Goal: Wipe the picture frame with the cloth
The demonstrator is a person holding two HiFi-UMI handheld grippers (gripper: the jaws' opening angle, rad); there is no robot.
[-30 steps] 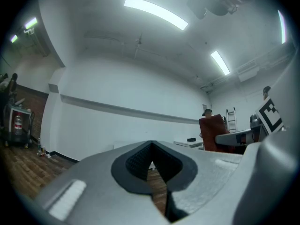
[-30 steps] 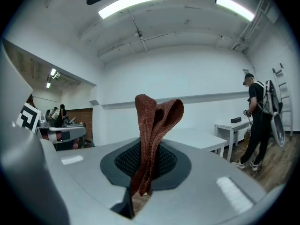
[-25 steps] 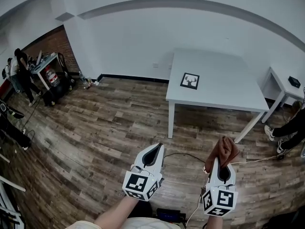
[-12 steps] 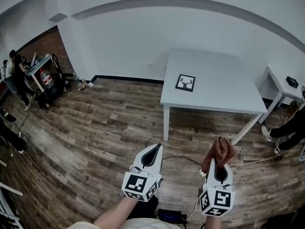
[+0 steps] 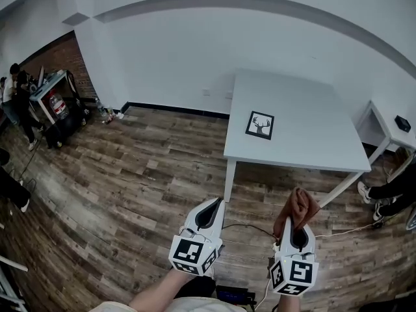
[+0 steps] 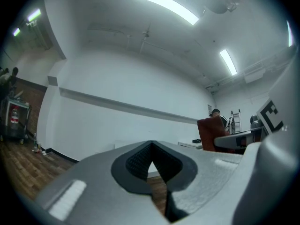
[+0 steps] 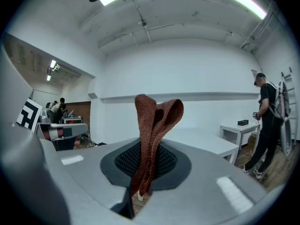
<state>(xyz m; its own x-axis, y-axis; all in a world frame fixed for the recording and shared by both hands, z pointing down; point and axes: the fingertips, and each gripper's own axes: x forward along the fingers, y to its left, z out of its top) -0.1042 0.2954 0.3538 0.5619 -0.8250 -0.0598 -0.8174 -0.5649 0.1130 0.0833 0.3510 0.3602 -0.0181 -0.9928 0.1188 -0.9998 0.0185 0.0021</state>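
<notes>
Room contents, located from the fingers.

1. White table (image 5: 312, 96), on slim white legs; stands ahead of the right gripper's fingers (image 5: 308, 234), well apart from them.
2. Wood-plank floor (image 5: 130, 174); lies beneath and all round both pairs of fingers.
3. Dark cable (image 5: 252, 227); lies on the floor between the left gripper's fingers (image 5: 203, 214) and the right pair.
4. Small white side table (image 5: 382, 117); far right of the right fingers, with a small dark object (image 5: 402, 123) on top.
5. Legs and shoes of a person (image 5: 385, 197); right of the right fingers.
6. People (image 5: 16, 93) beside a cart (image 5: 51, 88) at a brick wall (image 5: 65, 60); far left of the left fingers.
7. Ceiling light strips (image 6: 164, 6); above the fingers.
</notes>
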